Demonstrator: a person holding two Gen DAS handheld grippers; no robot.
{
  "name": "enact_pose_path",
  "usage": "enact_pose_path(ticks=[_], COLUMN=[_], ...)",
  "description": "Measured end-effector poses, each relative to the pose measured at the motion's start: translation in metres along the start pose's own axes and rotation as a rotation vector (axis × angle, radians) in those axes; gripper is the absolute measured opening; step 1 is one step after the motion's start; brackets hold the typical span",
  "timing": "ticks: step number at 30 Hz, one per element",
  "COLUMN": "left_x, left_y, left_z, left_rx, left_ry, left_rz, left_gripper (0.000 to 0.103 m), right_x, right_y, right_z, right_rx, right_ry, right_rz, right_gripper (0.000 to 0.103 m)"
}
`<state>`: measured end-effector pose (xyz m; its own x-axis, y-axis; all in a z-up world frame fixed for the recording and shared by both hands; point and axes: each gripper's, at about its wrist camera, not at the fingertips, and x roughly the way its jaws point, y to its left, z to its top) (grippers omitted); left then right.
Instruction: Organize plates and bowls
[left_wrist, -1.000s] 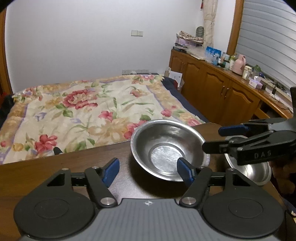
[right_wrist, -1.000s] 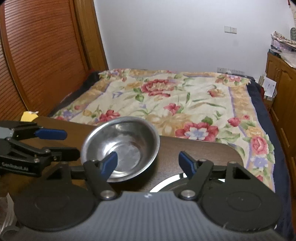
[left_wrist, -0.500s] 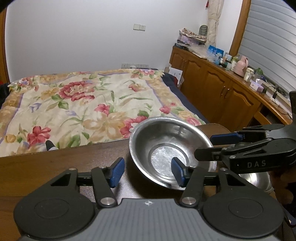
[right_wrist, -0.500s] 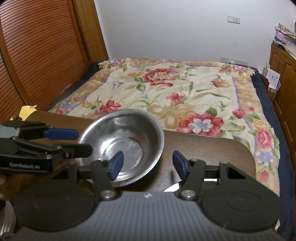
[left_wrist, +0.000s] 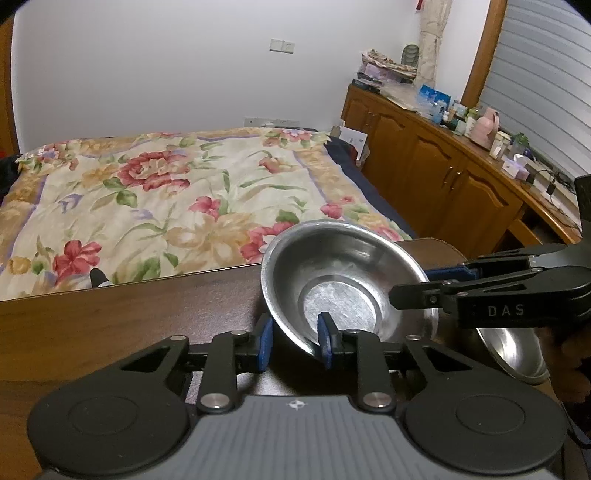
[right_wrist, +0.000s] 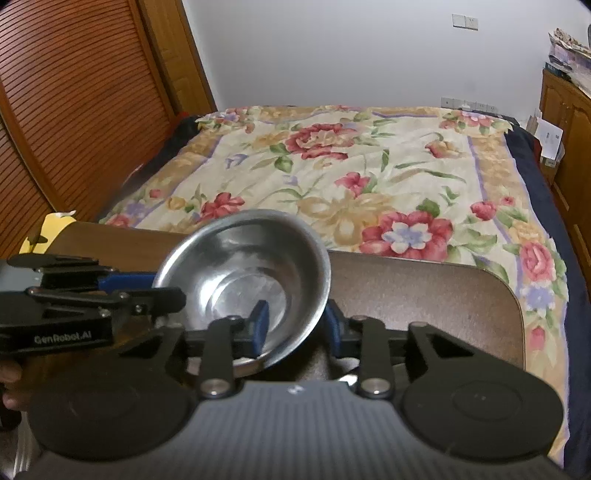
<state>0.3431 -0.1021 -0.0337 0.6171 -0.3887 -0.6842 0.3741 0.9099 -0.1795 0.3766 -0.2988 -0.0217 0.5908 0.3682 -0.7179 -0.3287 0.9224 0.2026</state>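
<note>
A steel bowl (left_wrist: 340, 280) (right_wrist: 240, 266) is held over the dark wooden table (left_wrist: 110, 314) with both grippers on it. My left gripper (left_wrist: 294, 343) is shut on the bowl's near left wall, one blue pad inside and one outside. My right gripper (right_wrist: 295, 326) is shut on the opposite wall in the same way, and shows from the side in the left wrist view (left_wrist: 417, 286). The left gripper (right_wrist: 162, 288) reaches in from the left in the right wrist view. A second steel bowl (left_wrist: 517, 354) sits on the table below the right gripper.
A bed with a flowered cover (left_wrist: 166, 206) (right_wrist: 351, 177) runs along the table's far edge. Wooden cabinets (left_wrist: 443, 173) with bottles and boxes on top stand to the right. A slatted wooden door (right_wrist: 74, 110) is on the left. A hand (right_wrist: 11, 384) holds the left gripper.
Both grippers have gone from wide open to shut on the bowl's opposite walls. The bowl now sits higher and nearer in both views.
</note>
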Motion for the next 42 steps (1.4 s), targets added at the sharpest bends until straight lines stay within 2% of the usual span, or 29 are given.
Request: enact_pose_path(ticks=[6, 10, 21, 42], left_x=[-0.009, -0.018, -0.058, -0.136], left_y=[-0.001, 0.001, -0.005, -0.036], left_z=[0.003, 0.006, 0.011, -0.002], left_rx=[-0.010, -0.019, -0.014, 0.057], left_ry=[-0.010, -0.032, -0.104, -0.197], left_rz=[-0.001, 0.008, -0.005, -0.042], left_gripper=[0.026, 0.026, 0.026, 0.026], right_x=[-0.003, -0.013, -0.045, -0.114], right_y=[0.000, 0.002, 0.011, 0.033], right_z=[-0.003, -0.002, 0.002, -0.012], right_rx=[0.025, 0.045, 0.081, 0.081], right_ry=[0.006, -0.018, -0.094, -0.213], right_rz=[0.016, 0.054, 0.092, 0.086], right_gripper=[0.026, 0.026, 0.026, 0.026])
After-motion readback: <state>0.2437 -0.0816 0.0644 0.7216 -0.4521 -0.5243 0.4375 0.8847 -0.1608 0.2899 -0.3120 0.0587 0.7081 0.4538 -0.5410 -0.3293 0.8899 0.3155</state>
